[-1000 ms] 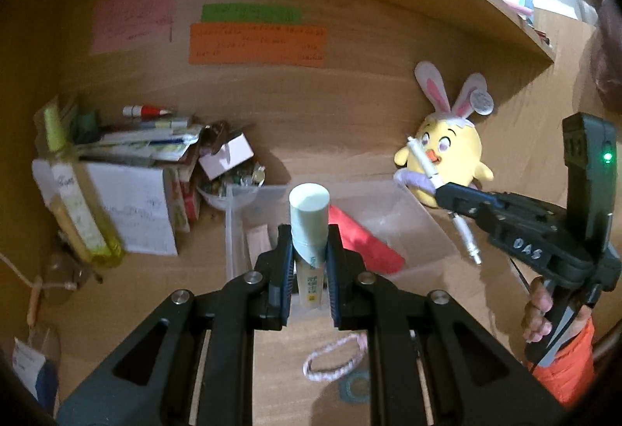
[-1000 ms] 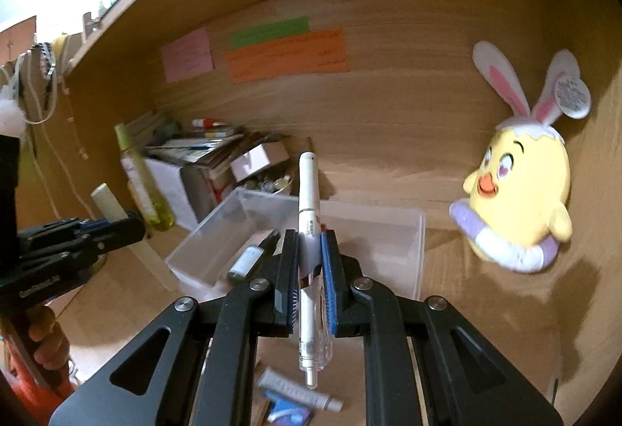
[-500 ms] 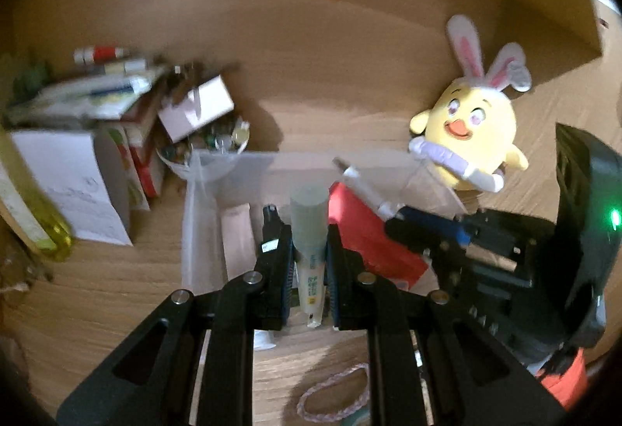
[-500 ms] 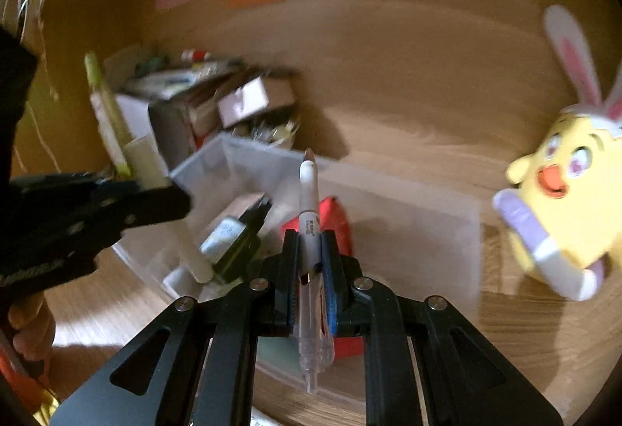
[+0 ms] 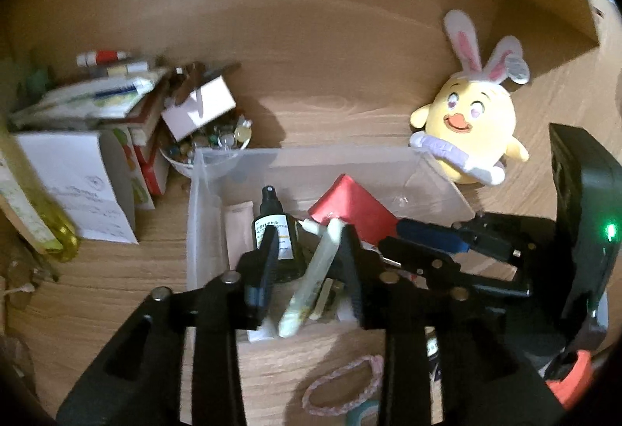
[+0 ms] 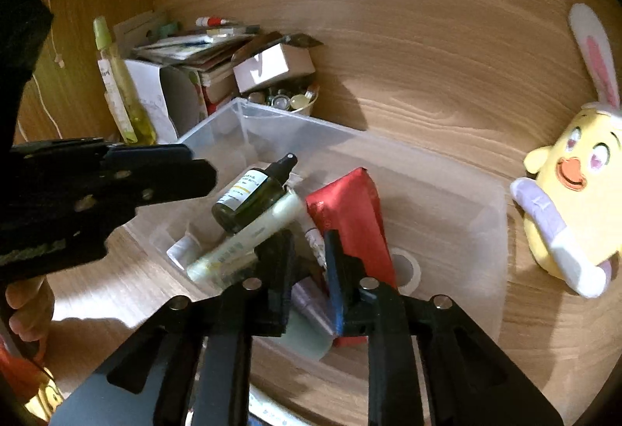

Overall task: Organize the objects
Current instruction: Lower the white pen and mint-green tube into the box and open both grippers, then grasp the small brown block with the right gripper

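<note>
One clear bin point(image 5: 202, 192) sits on the wooden desk point(image 5: 116, 270). Inside, left to right: one dark spray bottle point(image 5: 274, 231), one pale tube point(image 5: 311, 282) lying tilted, seemingly loose, one red pouch point(image 5: 353, 208). The left gripper point(image 5: 309, 270) and right gripper point(image 6: 307, 270) both gape over it.
</note>
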A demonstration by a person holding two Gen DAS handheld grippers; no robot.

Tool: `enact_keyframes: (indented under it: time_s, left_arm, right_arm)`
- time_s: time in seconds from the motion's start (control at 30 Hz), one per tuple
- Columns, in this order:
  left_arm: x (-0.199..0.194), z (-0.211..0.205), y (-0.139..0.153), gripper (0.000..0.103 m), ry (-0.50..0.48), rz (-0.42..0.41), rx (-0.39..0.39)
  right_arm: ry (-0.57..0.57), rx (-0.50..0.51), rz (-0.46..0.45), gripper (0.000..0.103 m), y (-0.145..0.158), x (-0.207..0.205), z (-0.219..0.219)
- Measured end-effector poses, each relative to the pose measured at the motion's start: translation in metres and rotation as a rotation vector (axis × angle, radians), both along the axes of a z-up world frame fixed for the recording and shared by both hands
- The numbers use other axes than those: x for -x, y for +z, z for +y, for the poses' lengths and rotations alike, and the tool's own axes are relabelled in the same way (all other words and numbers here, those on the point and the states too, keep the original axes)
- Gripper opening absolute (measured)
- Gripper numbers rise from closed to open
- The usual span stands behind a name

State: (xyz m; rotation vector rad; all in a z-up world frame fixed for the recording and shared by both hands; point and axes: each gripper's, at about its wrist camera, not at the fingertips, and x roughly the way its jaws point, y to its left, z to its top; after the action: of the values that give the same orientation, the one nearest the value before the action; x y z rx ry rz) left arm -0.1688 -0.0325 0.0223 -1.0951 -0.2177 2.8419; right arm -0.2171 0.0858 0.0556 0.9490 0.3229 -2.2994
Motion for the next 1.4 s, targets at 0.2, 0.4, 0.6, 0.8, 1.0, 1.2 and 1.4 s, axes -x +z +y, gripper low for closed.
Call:
enact_keyframes:
  time_s: [0.2,0.4,0.6,0.8,1.0,1.2,1.4]
  left_arm:
    - [-0.035,0.011,0.017,0.068,-0.007,0.07,0.05]
    - [-0.069,0.021,0.015,0.09,-0.013,0.092,0.11]
    - [-0.091,0.03,-0.009,0.09,-0.041,0.039,0.145]
    - [-0.106,0.033,-0.042,0.09,-0.065,-0.049,0.131]
    - [-0.118,0.033,-0.067,0.09,-0.076,-0.118,0.126]
    - [-0.123,0.034,-0.079,0.09,-0.093,-0.153,0.118]
    - [-0.117,0.045,-0.081,0.088,-0.128,-0.161,0.126]
  right_arm:
    - [-0.033,0.034,0.043,0.044,0.018,-0.024,0.02]
    - [-0.071,0.06,0.084,0.068,0.026,-0.055,0.04]
    - [-0.076,0.055,0.072,0.068,0.013,-0.081,0.047]
    - [-0.078,0.032,0.038,0.068,-0.013,-0.101,0.042]
    - [-0.076,0.042,-0.066,0.062,-0.042,-0.103,0.037]
    - [-0.07,0.026,-0.118,0.04,-0.056,-0.102,0.028]
    - [-0.047,0.032,-0.133,0.025,-0.056,-0.103,0.024]
